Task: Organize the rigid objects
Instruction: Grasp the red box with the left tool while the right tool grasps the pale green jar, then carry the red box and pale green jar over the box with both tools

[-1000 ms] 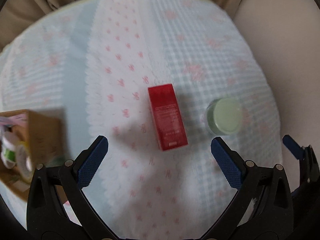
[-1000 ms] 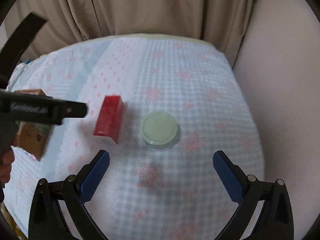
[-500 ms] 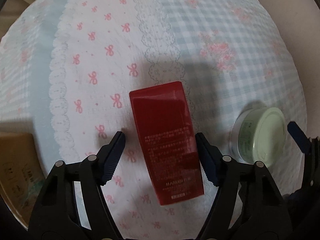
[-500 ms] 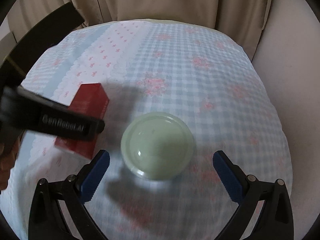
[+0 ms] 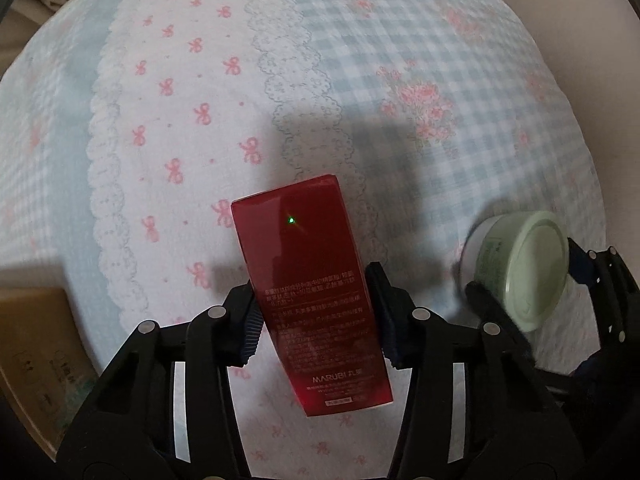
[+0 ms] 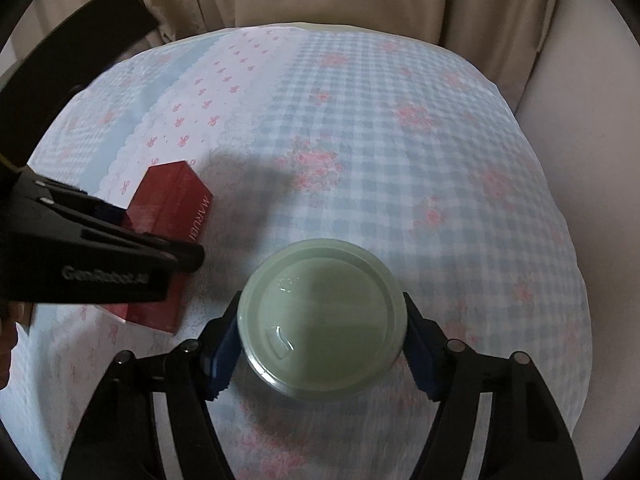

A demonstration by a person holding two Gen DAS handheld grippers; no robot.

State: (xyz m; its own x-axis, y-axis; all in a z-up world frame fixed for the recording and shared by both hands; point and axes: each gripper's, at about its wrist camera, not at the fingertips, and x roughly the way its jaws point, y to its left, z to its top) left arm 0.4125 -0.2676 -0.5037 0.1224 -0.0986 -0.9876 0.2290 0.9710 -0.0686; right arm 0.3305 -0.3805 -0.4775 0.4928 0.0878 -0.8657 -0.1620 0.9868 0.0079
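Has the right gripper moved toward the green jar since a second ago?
Yes. The right gripper has come forward and down over the checked cloth; its jaws now press the green jar on both sides.

A glossy red box, printed with white text, is laid flat, its long axis running roughly from 11 to 5 o'clock. At its 3 o'clock a pale green lidded jar is seen upright.
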